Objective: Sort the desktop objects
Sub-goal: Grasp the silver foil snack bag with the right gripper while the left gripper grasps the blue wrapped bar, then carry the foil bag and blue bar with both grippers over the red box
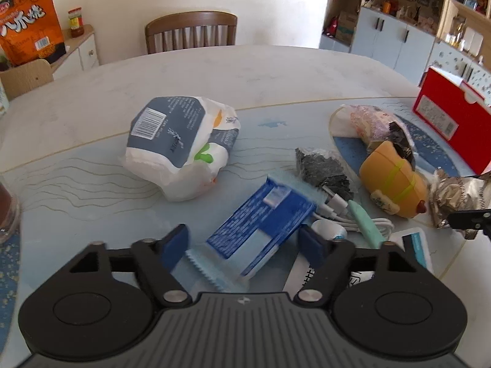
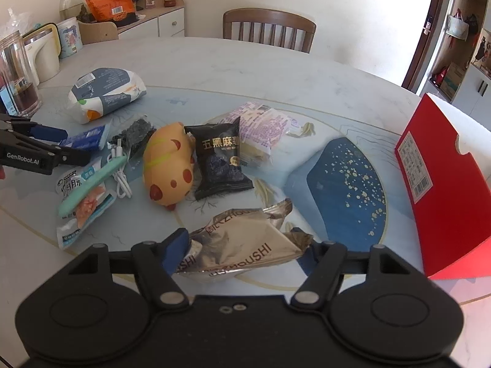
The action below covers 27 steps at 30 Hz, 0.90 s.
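Note:
My left gripper [image 1: 245,242] is open, its blue pads on either side of a blue-and-white packet [image 1: 260,227] that lies on the table; it also shows in the right wrist view [image 2: 46,145]. My right gripper [image 2: 242,245] is open around a crinkled gold foil snack packet [image 2: 242,242], also seen in the left wrist view [image 1: 454,196]. Between them lie a yellow pig-shaped toy [image 2: 168,165], a black snack packet [image 2: 219,159], a mint green handle [image 2: 92,181], a white cable [image 2: 121,178] and a dark bag [image 2: 135,135].
A white-and-grey tissue pack [image 1: 181,141] lies at the back left. A red box [image 2: 445,190] stands open at the right. A pale pink-printed packet [image 2: 264,132] lies behind the black one. A glass jar [image 2: 18,76], a kettle [image 2: 40,55] and a chair [image 2: 270,30] stand behind.

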{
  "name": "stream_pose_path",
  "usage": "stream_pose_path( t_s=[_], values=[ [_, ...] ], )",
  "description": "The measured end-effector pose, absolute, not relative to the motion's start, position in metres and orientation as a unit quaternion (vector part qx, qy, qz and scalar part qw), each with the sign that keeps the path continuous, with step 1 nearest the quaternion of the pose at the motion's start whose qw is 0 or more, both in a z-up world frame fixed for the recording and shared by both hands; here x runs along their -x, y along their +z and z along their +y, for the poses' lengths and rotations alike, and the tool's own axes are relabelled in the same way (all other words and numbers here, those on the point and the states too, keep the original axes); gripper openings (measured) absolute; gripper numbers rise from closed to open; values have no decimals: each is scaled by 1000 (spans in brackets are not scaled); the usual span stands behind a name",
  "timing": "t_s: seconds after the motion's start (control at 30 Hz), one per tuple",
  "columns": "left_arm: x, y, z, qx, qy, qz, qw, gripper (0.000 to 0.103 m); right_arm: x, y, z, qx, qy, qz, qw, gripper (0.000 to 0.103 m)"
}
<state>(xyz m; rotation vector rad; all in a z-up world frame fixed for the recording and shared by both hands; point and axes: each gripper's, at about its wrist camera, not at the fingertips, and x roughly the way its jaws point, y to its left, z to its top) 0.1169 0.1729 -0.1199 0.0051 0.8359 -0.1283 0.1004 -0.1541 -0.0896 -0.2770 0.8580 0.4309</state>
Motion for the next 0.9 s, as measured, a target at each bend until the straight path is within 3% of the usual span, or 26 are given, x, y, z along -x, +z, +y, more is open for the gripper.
stream_pose_path(
  t_s=[0.27,0.3,0.33,0.47,0.9],
  values=[
    [-112,-116,169,-2,-61,407,911,53,-96,-85,-155,134,201,409,880,68],
    [-110,-115,169,0,-60,405,912,42,-96,-84,-156,134,199,408,881,67],
    [-109,-115,168,0,-60,404,913,39,-95,-83,-156,133,199,408,881,67],
    [-105,-115,169,3,-61,405,912,38,-91,-80,-157,134,196,405,883,62],
    [-88,-105,172,24,-50,398,916,34,-82,-62,-164,118,181,389,896,60]
  ],
)
